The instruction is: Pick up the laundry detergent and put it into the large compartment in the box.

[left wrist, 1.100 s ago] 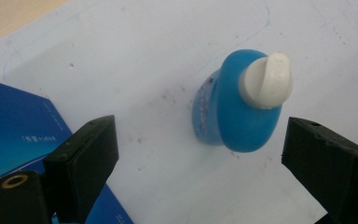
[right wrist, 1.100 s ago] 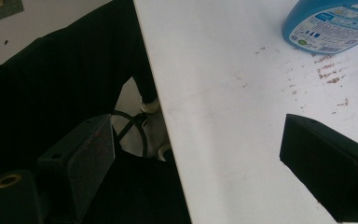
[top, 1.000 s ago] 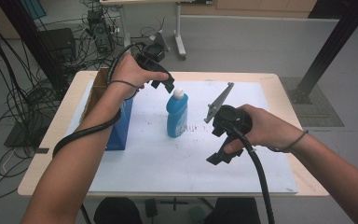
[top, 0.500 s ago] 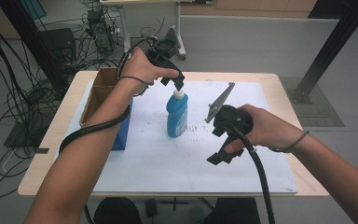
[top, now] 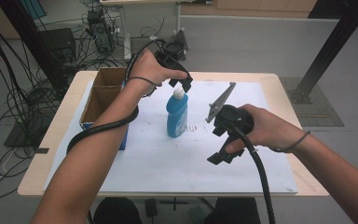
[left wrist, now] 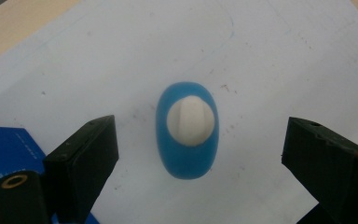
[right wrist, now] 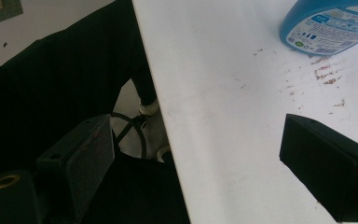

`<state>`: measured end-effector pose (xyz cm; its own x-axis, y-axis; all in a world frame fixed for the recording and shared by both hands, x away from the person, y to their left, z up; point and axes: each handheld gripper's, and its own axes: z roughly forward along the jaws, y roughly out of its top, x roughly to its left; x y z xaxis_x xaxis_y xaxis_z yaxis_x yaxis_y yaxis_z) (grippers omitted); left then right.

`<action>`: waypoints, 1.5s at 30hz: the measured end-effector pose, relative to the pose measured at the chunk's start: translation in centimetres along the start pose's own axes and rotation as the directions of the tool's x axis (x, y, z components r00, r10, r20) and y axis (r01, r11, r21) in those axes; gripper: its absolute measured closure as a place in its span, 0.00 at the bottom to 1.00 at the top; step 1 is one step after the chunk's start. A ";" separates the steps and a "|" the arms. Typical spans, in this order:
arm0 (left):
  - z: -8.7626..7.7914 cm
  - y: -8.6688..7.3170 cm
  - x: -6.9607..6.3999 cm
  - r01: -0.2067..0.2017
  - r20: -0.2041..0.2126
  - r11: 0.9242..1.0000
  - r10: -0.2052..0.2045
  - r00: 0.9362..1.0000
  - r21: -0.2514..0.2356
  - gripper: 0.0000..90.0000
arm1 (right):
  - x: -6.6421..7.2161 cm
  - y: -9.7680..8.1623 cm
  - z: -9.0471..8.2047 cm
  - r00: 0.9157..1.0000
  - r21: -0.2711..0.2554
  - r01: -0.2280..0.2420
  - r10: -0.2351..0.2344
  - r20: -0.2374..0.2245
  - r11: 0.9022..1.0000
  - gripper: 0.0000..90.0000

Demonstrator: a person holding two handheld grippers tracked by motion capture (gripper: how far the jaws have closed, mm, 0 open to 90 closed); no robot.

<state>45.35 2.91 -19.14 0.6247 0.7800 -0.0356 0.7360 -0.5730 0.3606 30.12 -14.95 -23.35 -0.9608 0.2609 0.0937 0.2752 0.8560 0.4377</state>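
Note:
A blue bottle (top: 177,113) with a white cap (top: 179,94) stands upright on the white sheet near the table's middle. My left gripper (top: 181,84) hangs directly above the cap, pointing down, jaws open. In the left gripper view the bottle (left wrist: 187,135) and its cap (left wrist: 190,120) sit between my spread fingers (left wrist: 81,161), untouched. My right gripper (top: 222,156) is held over the sheet to the right of the bottle, open and empty. The right gripper view catches the bottle's base (right wrist: 328,28) at top right, beyond the right gripper (right wrist: 200,163).
An open cardboard box (top: 103,93) with a blue side stands at the table's left; its blue face (left wrist: 4,149) appears in the left gripper view. A grey three-cornered plate (top: 220,102) lies right of the bottle. The table's front edge (right wrist: 161,116) runs through the right gripper view.
My left gripper has moved right from over the box to directly above the bottle's cap. The right gripper has stayed about where it was.

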 end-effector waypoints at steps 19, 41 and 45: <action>2.9 -0.1 -0.4 -0.005 -0.021 1.000 0.005 1.000 0.029 0.12 | -0.1 -0.1 0.2 1.000 0.009 -0.002 0.002 0.000 1.000 0.11; 6.2 -0.2 -0.9 0.013 -0.044 0.998 -0.010 0.999 0.058 0.11 | -0.3 -0.2 0.7 1.000 0.020 -0.003 0.003 0.002 1.000 0.11; 6.5 -0.3 -0.7 0.016 -0.045 0.998 -0.013 0.999 0.059 0.11 | -0.2 -0.2 0.7 1.000 0.019 -0.005 0.005 0.002 1.000 0.11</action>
<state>46.36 0.89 -25.30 0.6024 0.7982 0.0018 0.7601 -0.5743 0.3040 30.30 -14.92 -24.08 -0.9594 0.2660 0.0936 0.2803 0.8632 0.4200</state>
